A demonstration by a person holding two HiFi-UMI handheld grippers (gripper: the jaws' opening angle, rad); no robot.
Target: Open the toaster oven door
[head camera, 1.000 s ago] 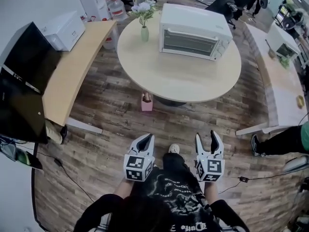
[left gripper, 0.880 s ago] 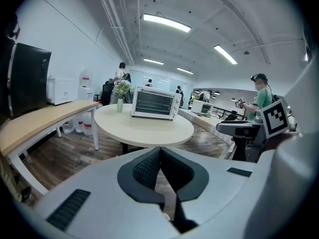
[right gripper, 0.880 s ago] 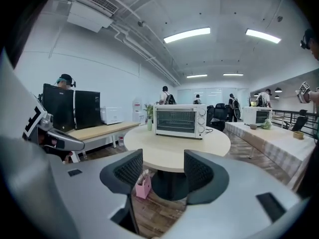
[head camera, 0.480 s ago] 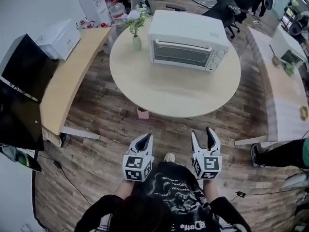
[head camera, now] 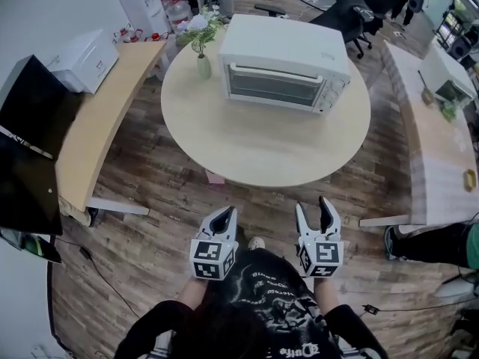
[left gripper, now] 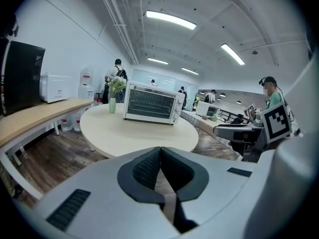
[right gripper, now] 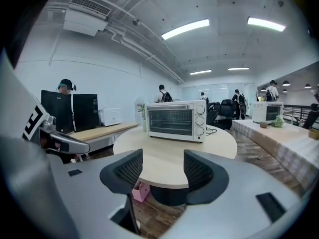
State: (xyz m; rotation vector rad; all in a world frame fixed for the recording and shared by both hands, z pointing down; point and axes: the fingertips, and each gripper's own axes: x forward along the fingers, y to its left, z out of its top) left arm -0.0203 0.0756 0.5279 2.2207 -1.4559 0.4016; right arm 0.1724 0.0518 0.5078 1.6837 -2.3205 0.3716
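White metal forms the toaster oven (head camera: 284, 62), which stands on the far part of the round worktop (head camera: 254, 144), beside a small vase (head camera: 203, 66) with flowers. Its glass door (head camera: 274, 87) is shut and faces the person. Both tongs are held low near the person's body, well apart from the oven, with bare worktop and floor between. The left tongs (head camera: 227, 214) have their jaws pressed together on nothing. The right tongs (head camera: 314, 208) have their jaws apart and empty. The oven lies straight ahead and a little to the right, so the right tongs seem the nearer. The handle (head camera: 278, 71) runs from side to side along the door's top edge, so the open jaws should probably close on it from above and below.
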